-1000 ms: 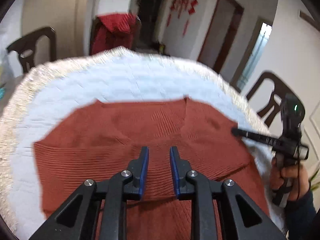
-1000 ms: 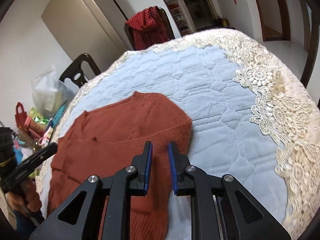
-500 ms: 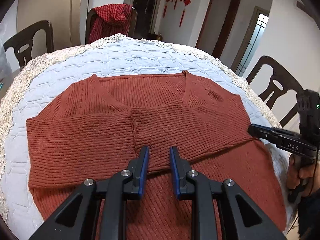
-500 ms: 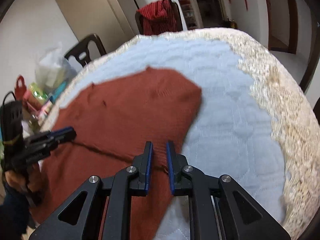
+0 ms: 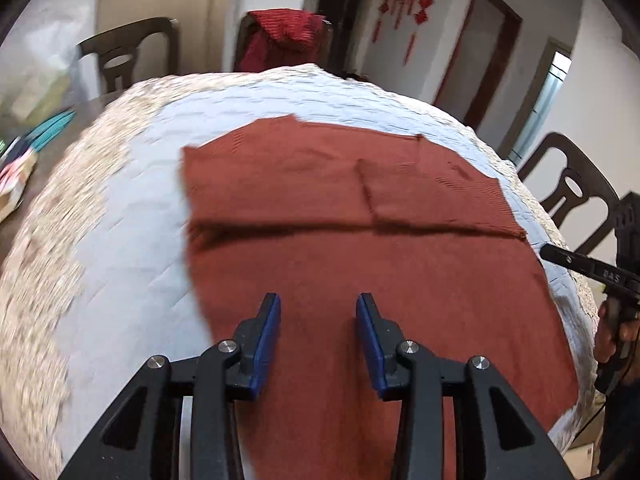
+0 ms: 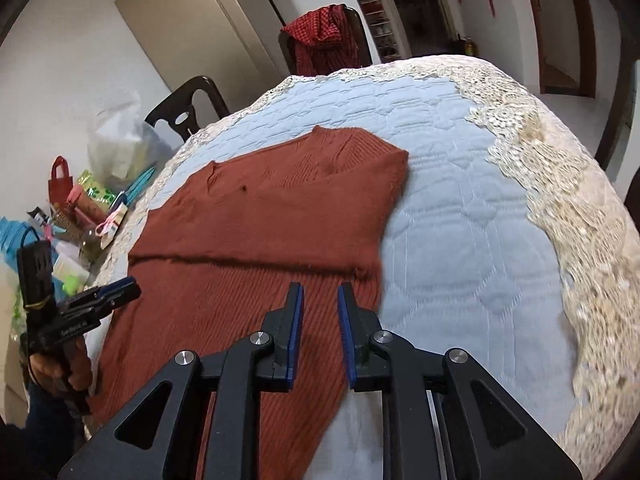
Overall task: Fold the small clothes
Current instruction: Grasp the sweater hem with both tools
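Note:
A rust-red knitted sweater lies flat on the quilted blue table cover, both sleeves folded across its chest. My left gripper hovers over the sweater's lower body near its left edge. Its jaws are opening and nothing is between them. In the right wrist view, my right gripper hovers over the sweater just short of the folded sleeve's hem, jaws opening and empty. Each gripper shows in the other's view: the right gripper at the sweater's right edge, the left gripper at its left edge.
A lace border rims the round table. Dark wooden chairs stand around it, one draped with a red cloth, another at the right. Bags and clutter pile up beyond the left edge. A hand holds the left gripper.
Both pairs of jaws have widened. The left gripper has slid left and back from the folded sleeves' edge. The right gripper has drawn back a little from the sleeve hem.

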`<state>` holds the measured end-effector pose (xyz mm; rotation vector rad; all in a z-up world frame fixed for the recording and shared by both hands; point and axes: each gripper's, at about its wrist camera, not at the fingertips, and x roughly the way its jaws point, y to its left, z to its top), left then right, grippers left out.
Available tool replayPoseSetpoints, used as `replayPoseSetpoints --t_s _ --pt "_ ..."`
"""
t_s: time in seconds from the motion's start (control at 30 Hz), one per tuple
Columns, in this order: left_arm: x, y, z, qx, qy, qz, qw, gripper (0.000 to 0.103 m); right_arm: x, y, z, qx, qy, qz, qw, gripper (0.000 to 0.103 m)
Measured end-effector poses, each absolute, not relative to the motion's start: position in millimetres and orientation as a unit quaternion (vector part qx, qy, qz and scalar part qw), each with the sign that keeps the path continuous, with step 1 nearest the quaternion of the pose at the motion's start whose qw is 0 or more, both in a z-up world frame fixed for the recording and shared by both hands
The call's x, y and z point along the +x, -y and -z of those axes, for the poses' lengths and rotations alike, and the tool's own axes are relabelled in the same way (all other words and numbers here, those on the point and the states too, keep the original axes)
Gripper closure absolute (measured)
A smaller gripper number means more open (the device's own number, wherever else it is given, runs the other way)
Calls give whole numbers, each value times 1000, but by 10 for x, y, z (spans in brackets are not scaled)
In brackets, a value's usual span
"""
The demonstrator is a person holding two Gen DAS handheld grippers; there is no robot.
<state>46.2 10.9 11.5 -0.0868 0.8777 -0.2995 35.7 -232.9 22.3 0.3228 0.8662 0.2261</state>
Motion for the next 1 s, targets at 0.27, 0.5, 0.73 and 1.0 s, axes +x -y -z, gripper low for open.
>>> replayPoseSetpoints --t_s 0.27,0.5,0.73,1.0 --pt "19 -328 -84 -74 -422 125 895 52 -27 2305 -48 193 -439 -122 869 58" --pt "-288 -355 -6 -98 -430 132 888 52 -373 2286 -13 242 -439 -151 852 58" --pt "-530 -373 31 -138 -423 135 886 51 -622 2184 7 273 -447 -191 830 58" --pt "-497 -303 51 -147 -421 142 884 72 -594 2023 44 271 -448 -218 823 76"
